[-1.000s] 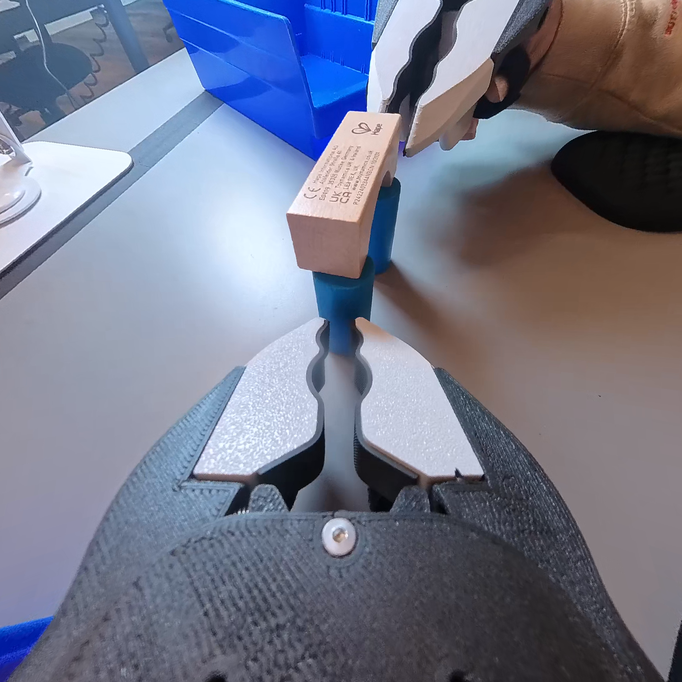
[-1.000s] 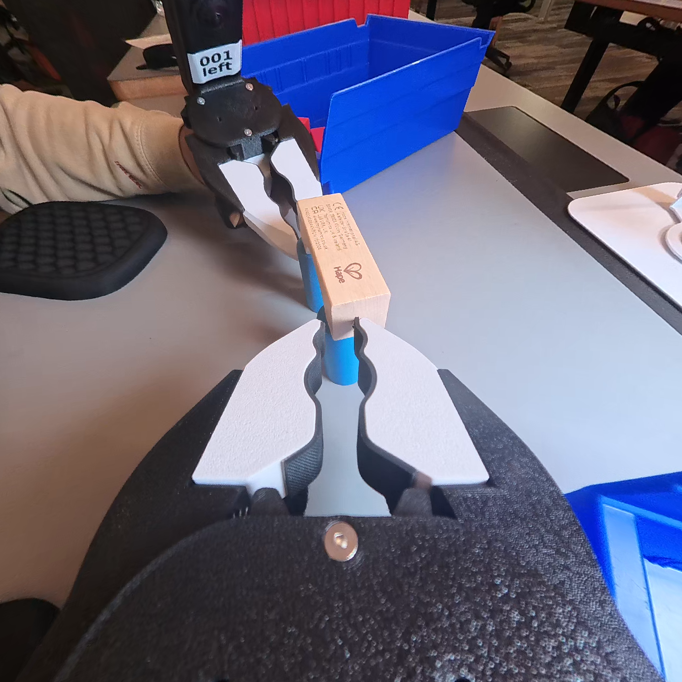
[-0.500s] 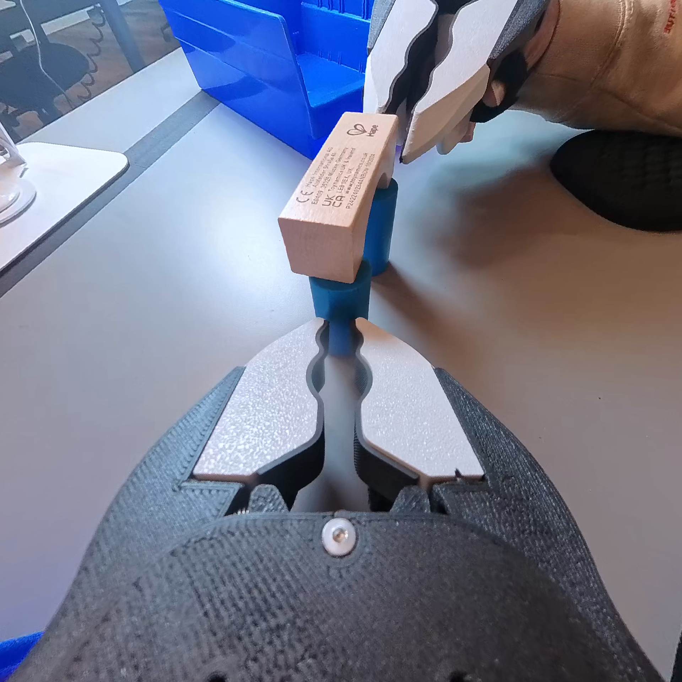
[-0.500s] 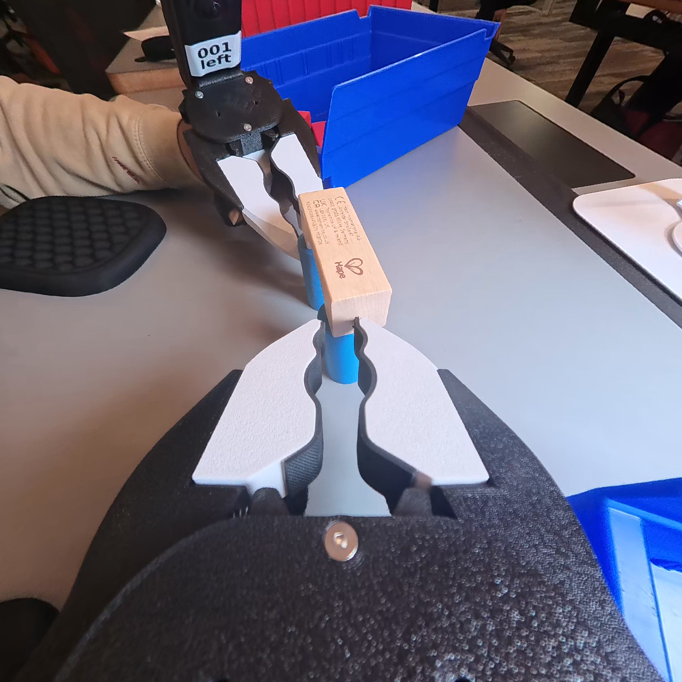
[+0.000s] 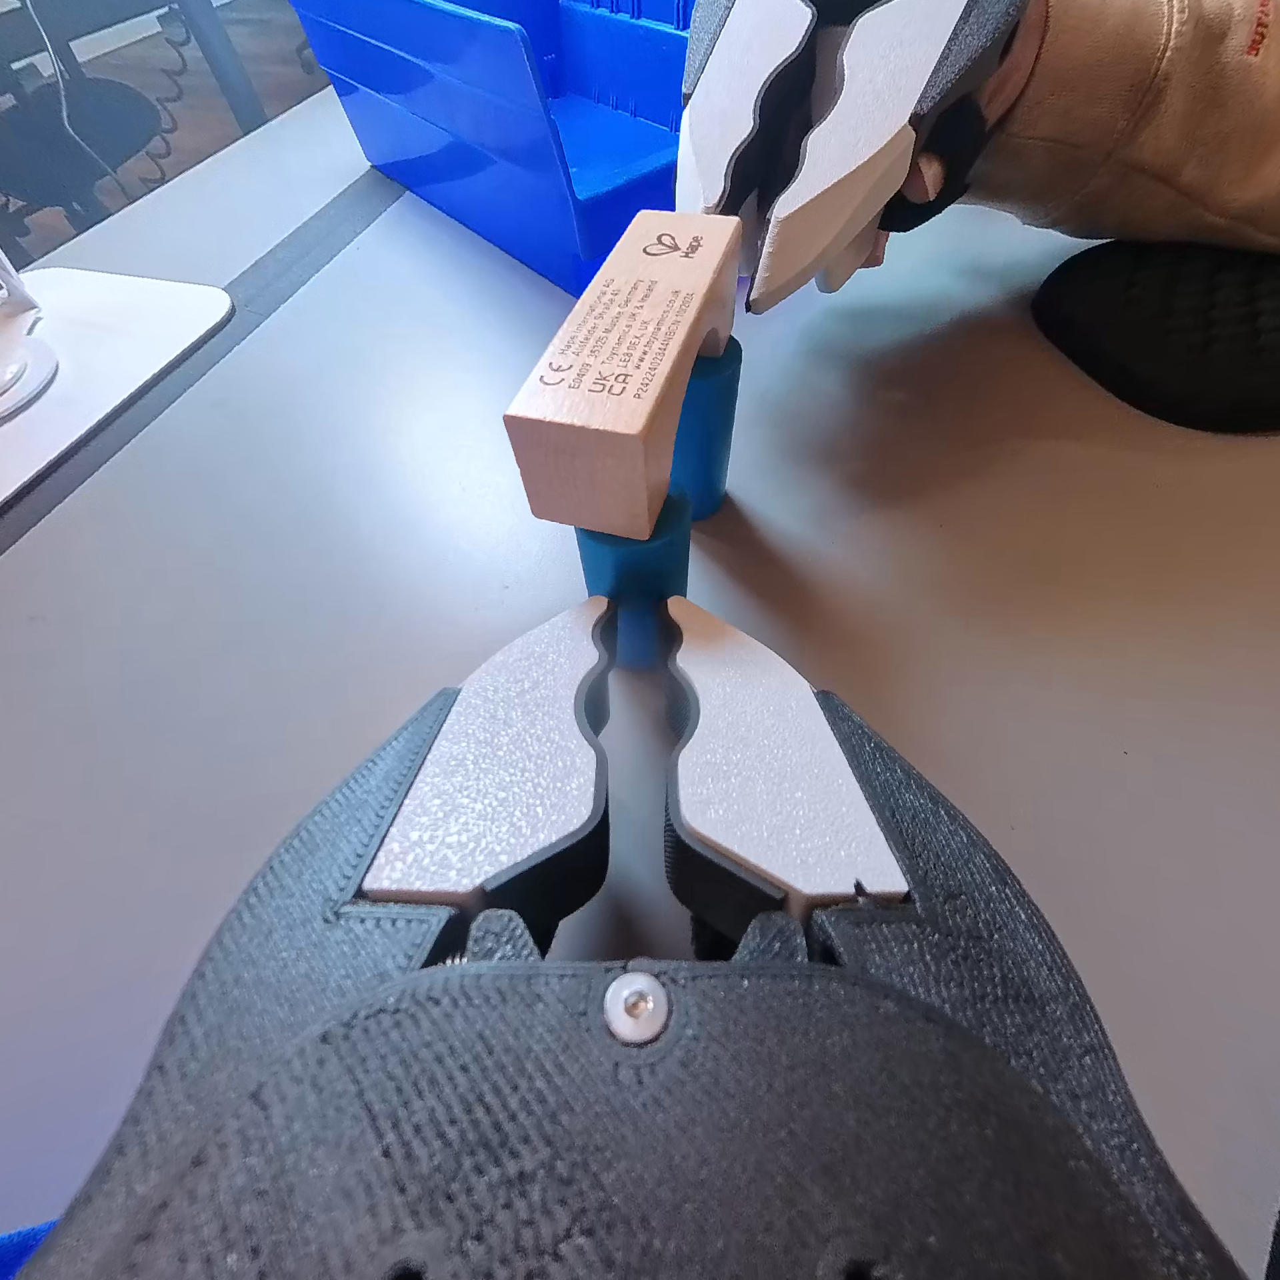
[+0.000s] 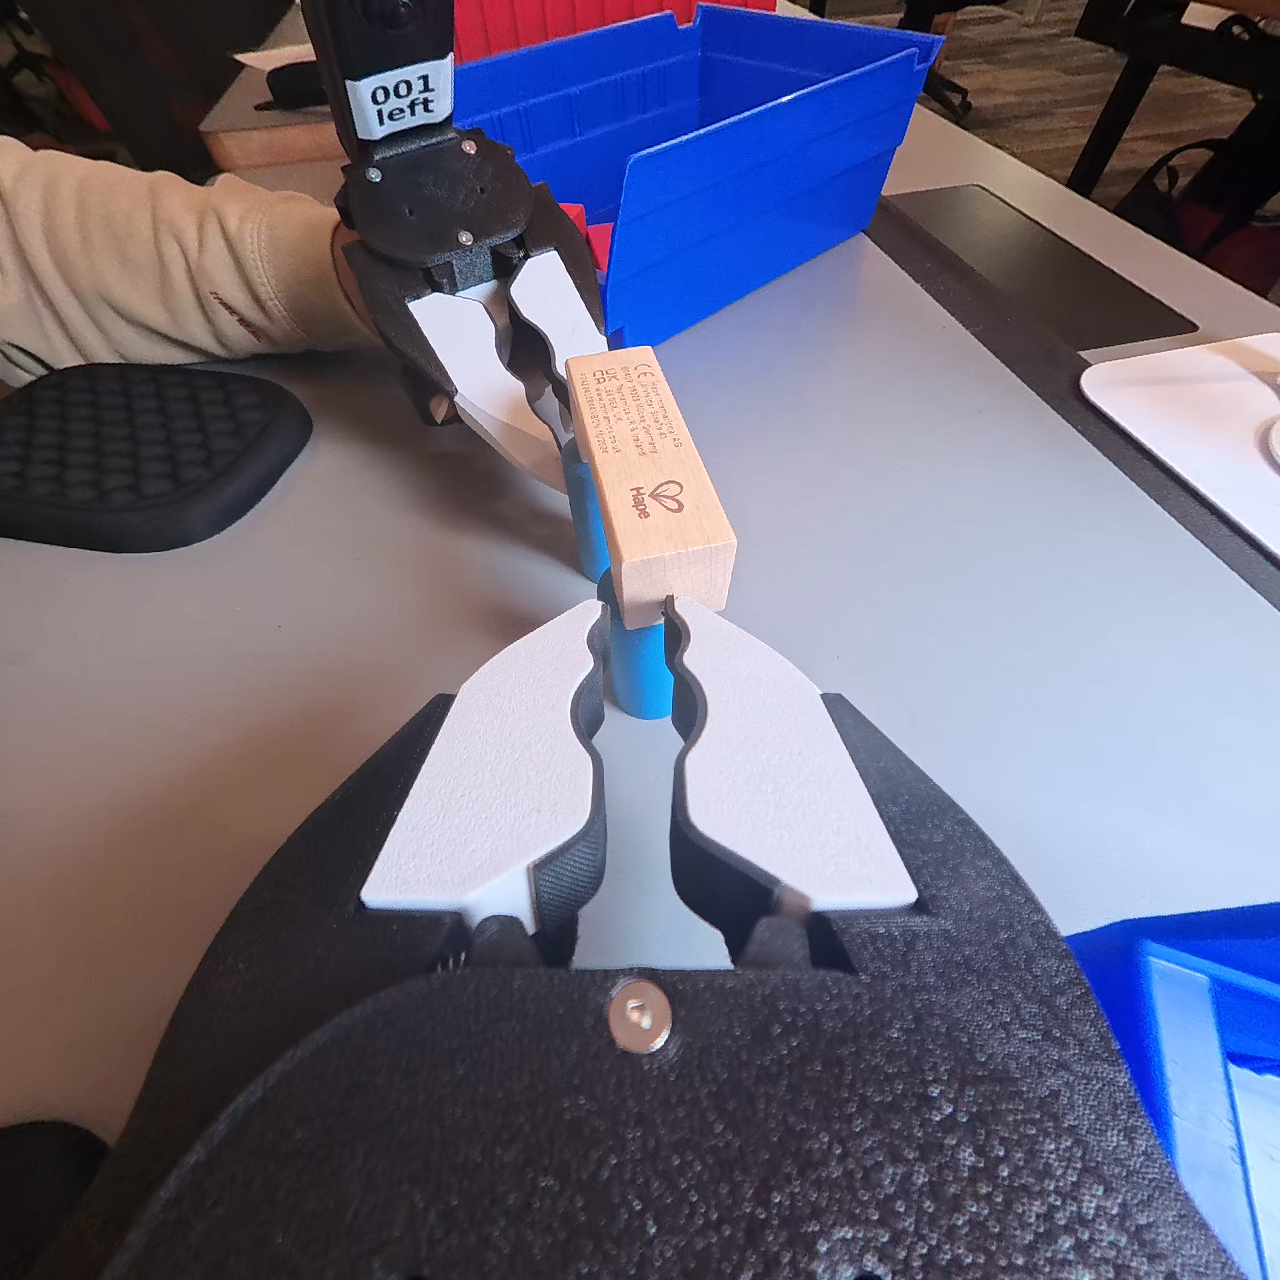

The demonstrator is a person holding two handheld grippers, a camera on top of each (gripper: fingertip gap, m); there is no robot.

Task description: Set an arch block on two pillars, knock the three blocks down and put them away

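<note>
Right wrist view shows the light, hard wooden arch block [image 6: 654,478] on two blue round pillars [image 6: 641,668]. My right tongs [image 6: 634,609] and left tongs [image 5: 637,609] stand apart, empty. I'd grab its flat sides.

arch block [image 5: 609,388] pale wood | pillars [image 6: 641,672] blue | bin [image 6: 748,208] blue

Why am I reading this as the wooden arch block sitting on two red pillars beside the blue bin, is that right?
Not quite: the two pillars are blue cylinders, not red. The wooden arch block does sit across them, beside the blue bin. The right wrist view shows it clearly.
</note>
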